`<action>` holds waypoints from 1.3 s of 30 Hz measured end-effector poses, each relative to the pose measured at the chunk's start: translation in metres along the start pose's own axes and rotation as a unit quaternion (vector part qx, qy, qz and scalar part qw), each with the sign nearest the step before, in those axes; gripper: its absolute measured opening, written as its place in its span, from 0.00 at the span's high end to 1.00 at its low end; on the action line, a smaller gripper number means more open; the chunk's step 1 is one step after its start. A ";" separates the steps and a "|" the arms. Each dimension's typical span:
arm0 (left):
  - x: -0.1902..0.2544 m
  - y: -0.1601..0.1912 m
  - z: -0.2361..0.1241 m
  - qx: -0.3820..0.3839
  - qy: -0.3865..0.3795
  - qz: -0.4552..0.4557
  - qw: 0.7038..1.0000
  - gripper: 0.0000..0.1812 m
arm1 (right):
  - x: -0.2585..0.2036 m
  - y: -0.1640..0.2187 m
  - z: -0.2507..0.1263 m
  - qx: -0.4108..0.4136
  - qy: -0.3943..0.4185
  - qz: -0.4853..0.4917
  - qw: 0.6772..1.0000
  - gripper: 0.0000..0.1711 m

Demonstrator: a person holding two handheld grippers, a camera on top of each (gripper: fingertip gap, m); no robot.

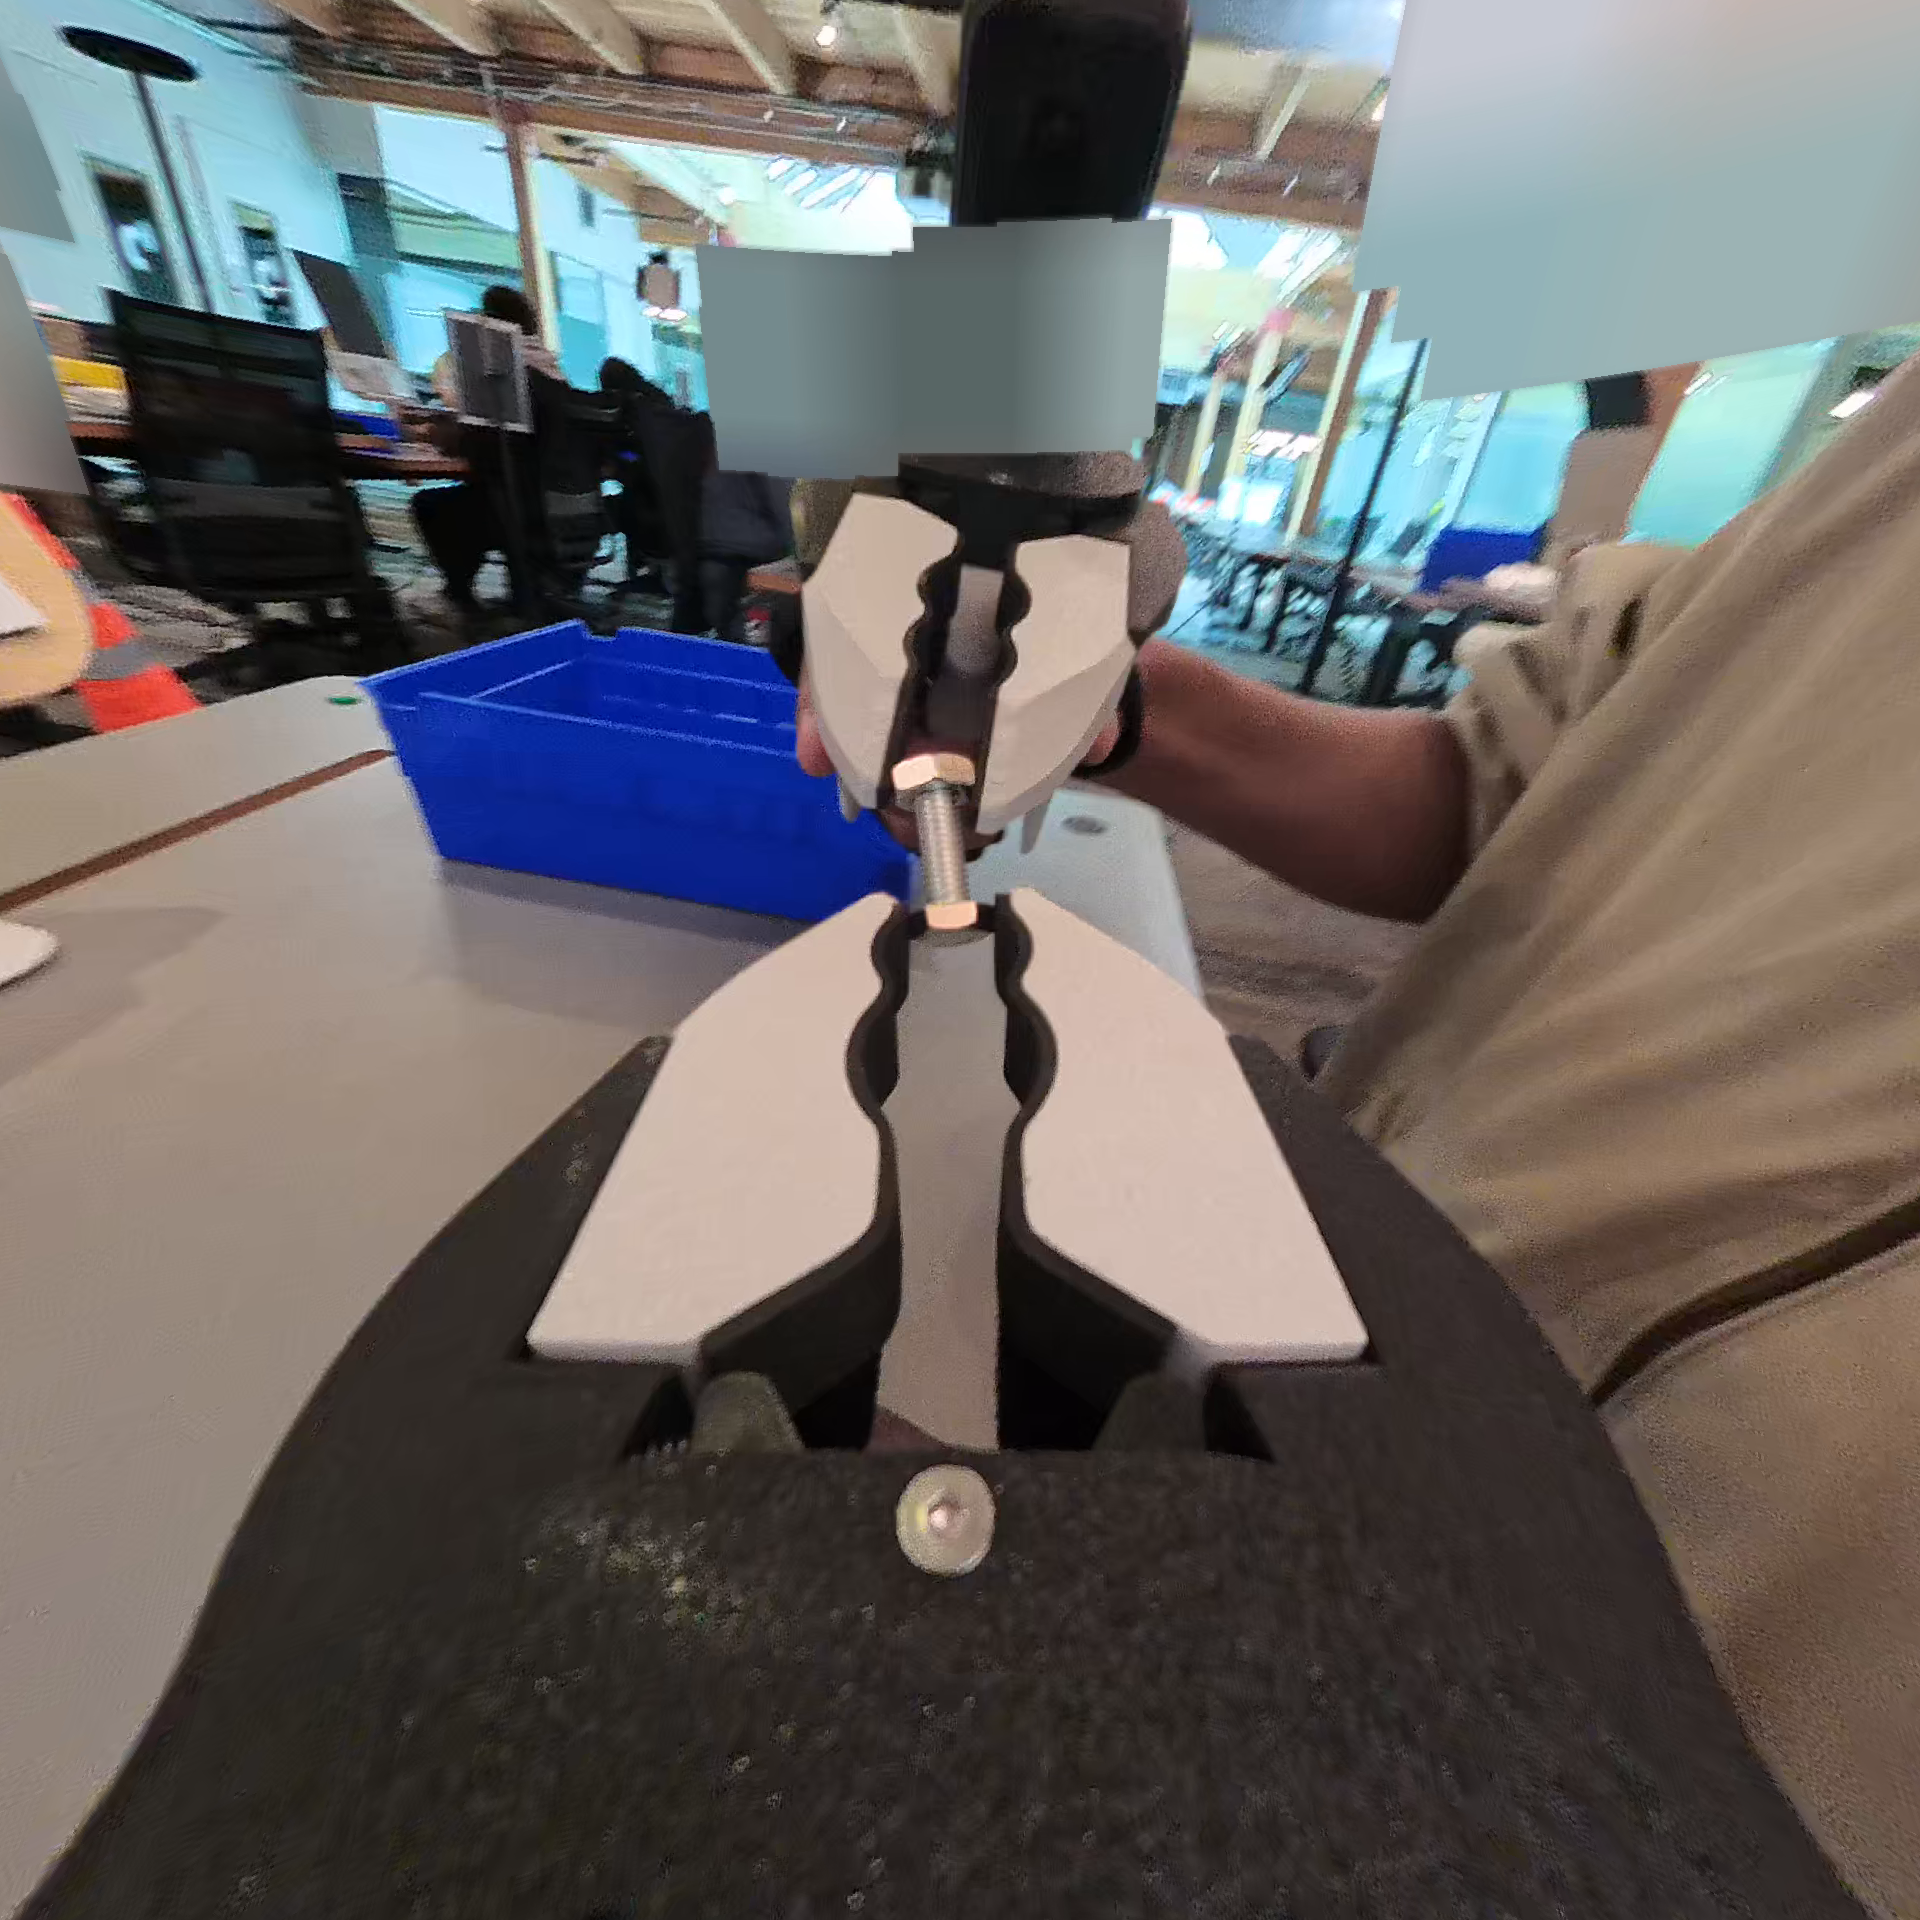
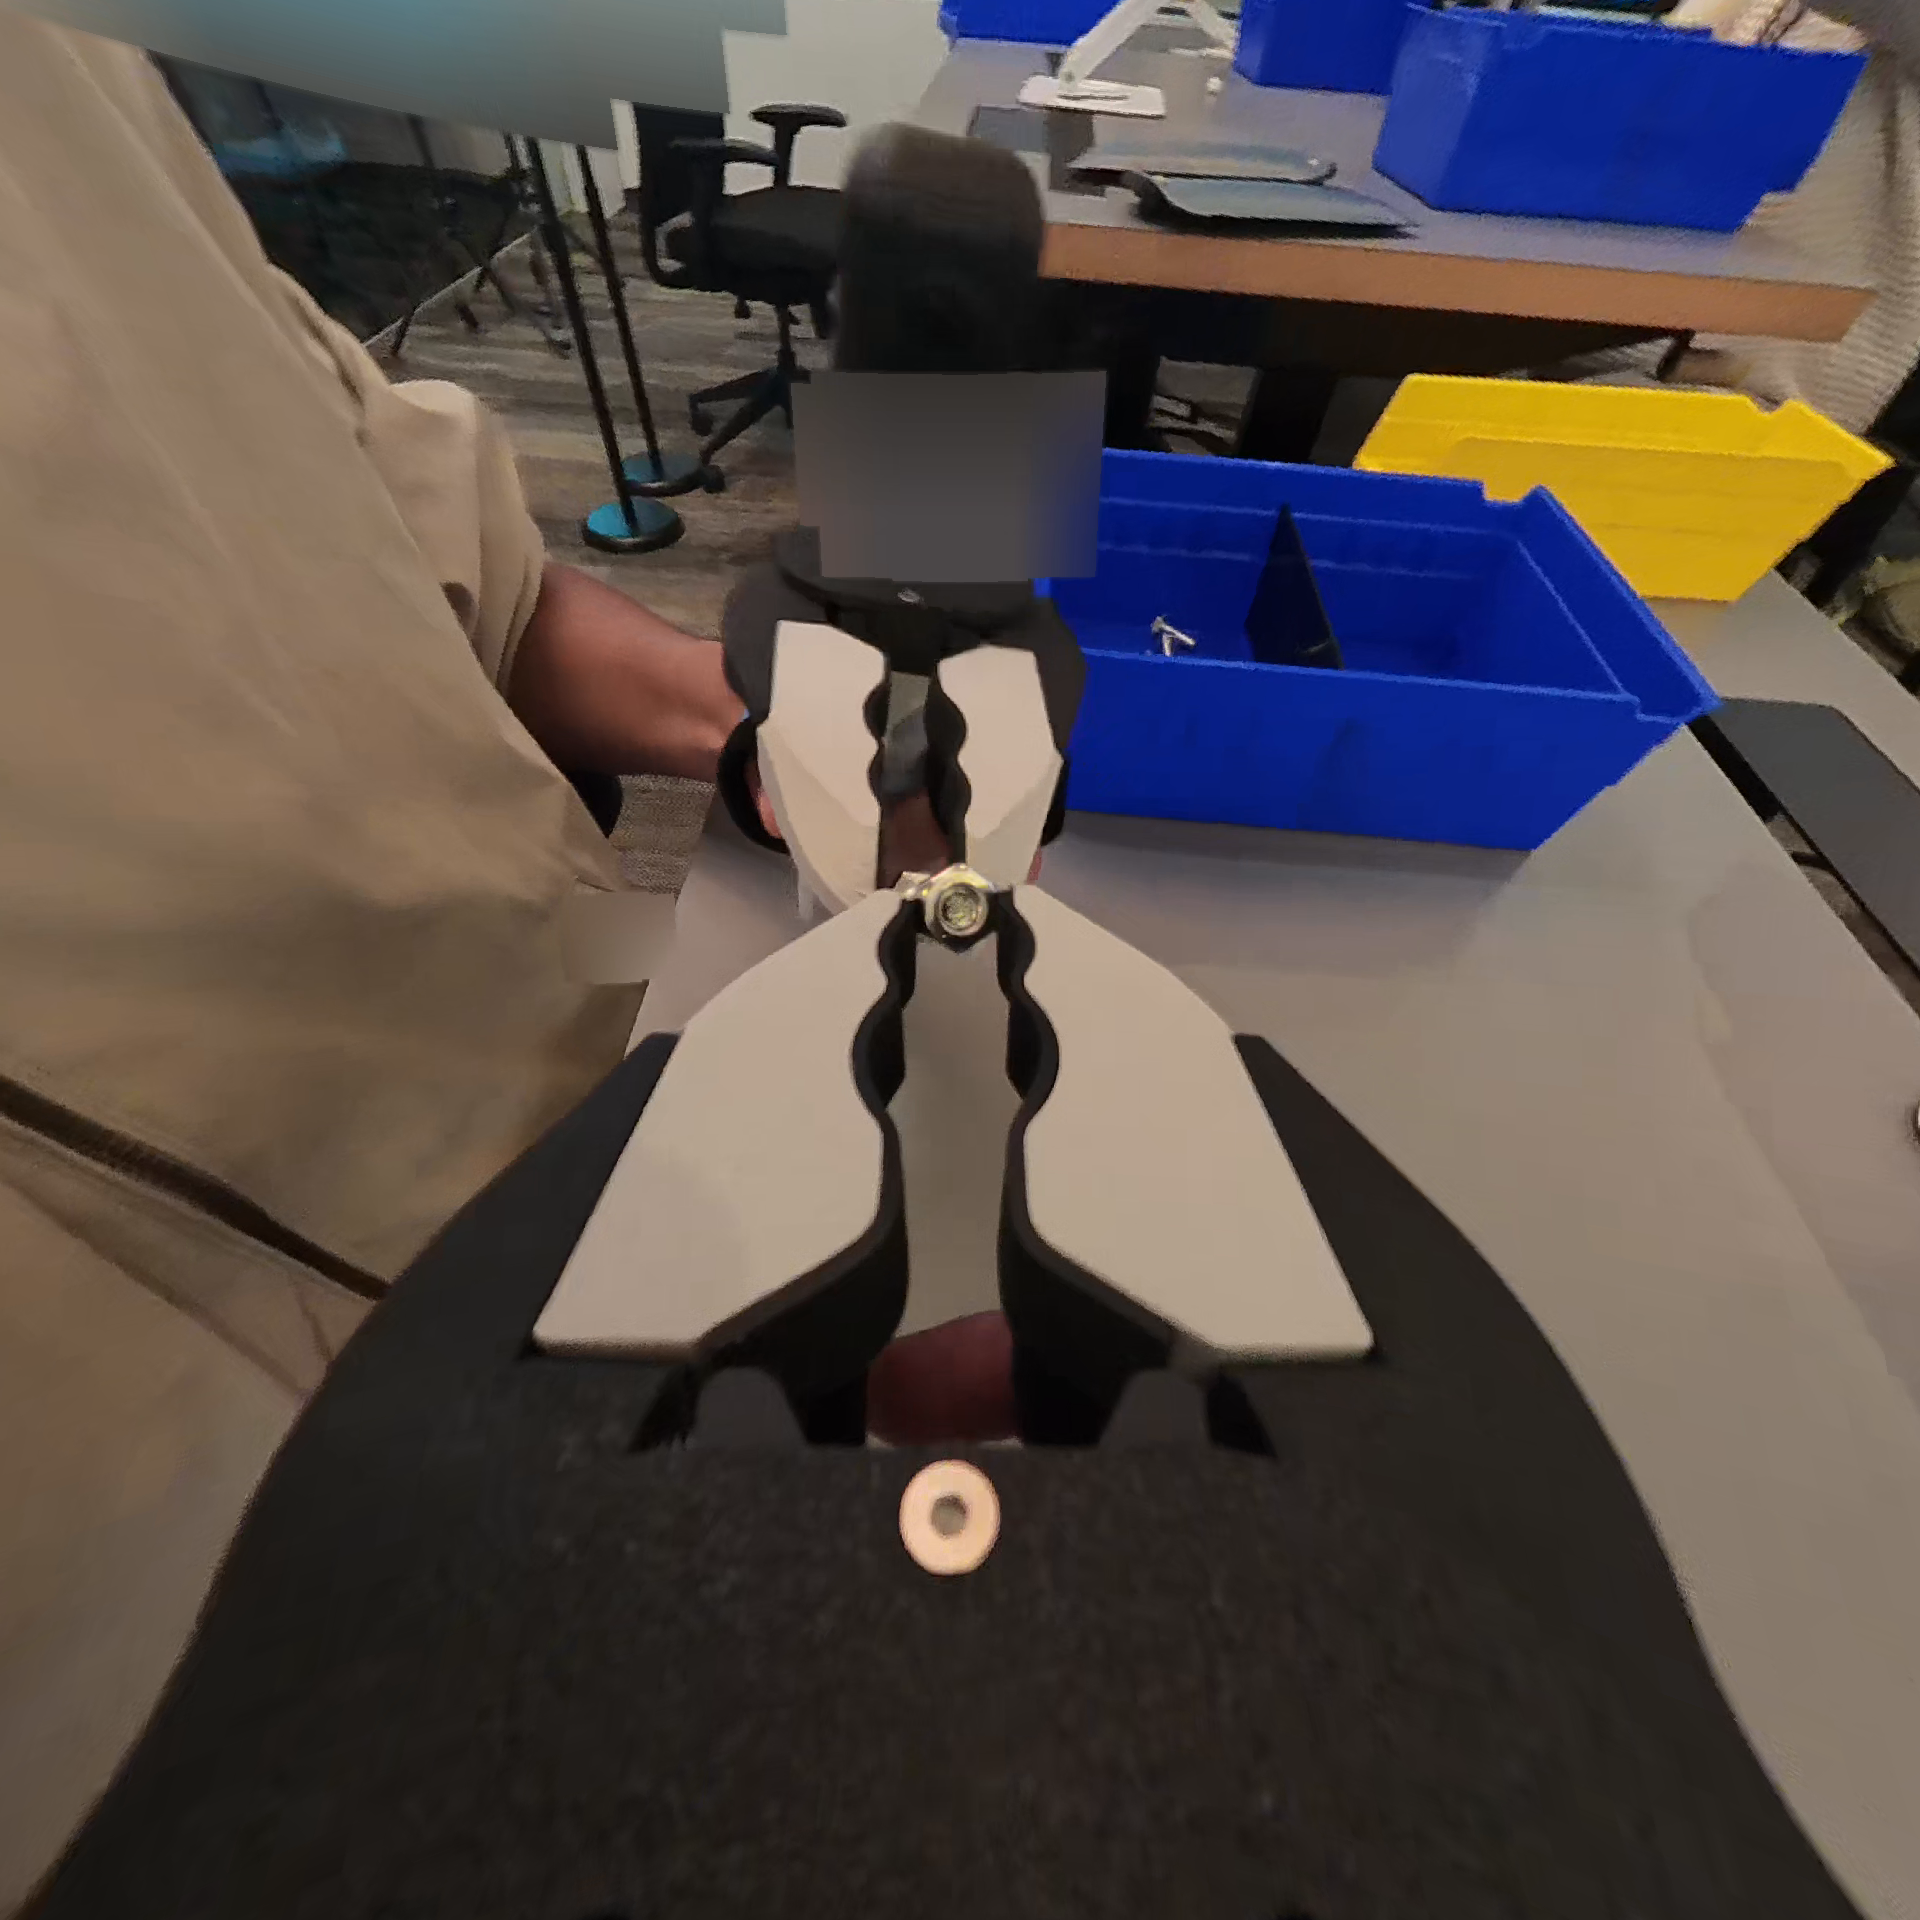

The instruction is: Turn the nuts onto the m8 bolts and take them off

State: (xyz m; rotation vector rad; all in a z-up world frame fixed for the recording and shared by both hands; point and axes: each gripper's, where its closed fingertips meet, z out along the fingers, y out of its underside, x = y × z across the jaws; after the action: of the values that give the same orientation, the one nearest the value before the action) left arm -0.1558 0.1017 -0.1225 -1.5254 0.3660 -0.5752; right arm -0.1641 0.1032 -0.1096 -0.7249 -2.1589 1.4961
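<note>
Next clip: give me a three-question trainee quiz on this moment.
1. True or false: the bolt lies on the table.
2. The left gripper is: A open; B shut on one end of the bolt; C inside the blue bin.
3. In the right wrist view, what colour is the bin behind the nearest blue one?
Key: 1 false, both it and the right gripper hold the bolt up; 2 B; 3 yellow.

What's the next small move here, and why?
Probably a short twist of the right gripper about the axis of the bolt while the left gripper holds steady: each is shut on one hex end, with bare thread between them. I cannot tell which end is the nut, so not the turning direction either.
</note>
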 end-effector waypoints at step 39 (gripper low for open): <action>-0.013 -0.015 0.000 0.054 -0.057 -0.020 0.997 0.92 | 0.005 -0.010 -0.011 0.131 0.046 0.170 0.976 0.79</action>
State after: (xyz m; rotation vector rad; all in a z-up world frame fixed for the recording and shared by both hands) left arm -0.1683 0.1099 -0.1096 -1.4571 0.2145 -0.5284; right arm -0.1635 0.1113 -0.0967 -1.0828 -1.7865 1.8315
